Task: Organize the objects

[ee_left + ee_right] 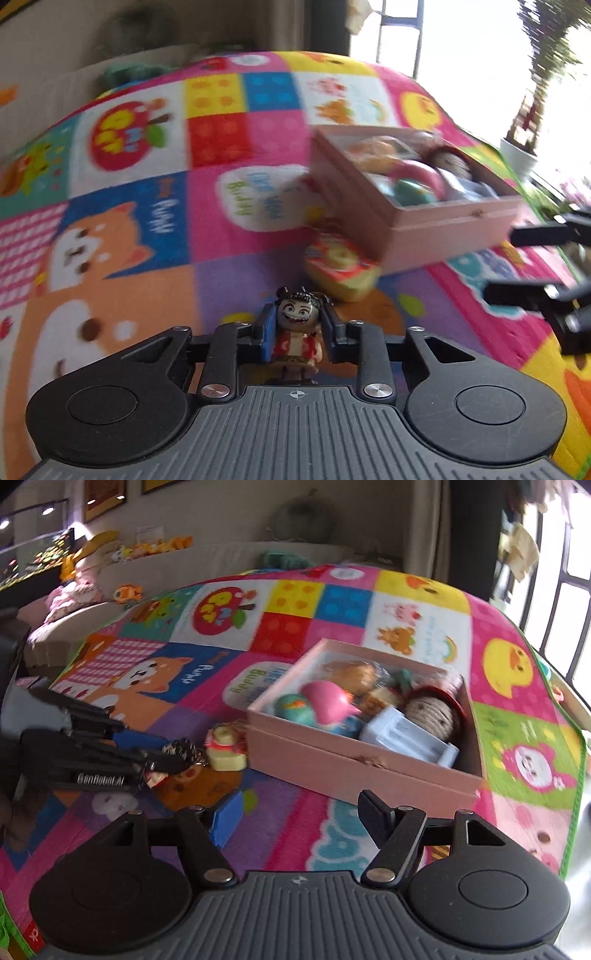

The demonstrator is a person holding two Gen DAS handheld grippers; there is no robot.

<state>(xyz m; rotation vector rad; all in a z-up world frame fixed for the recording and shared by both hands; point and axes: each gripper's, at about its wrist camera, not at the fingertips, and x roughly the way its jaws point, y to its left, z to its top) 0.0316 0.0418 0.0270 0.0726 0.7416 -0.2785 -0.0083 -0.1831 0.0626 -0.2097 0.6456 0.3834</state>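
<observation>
My left claw point(297, 334) is clamped on a small grinning figurine with dark hair and a red patterned jacket point(297, 332), upright between its blue pads. My right claw point(299, 819) gapes empty above the colourful patchwork play mat point(295, 627). Ahead of both sits the open pink cardboard box point(354, 764) of toys, a yellow-and-red squishy toy point(225, 751) just beside it.
</observation>
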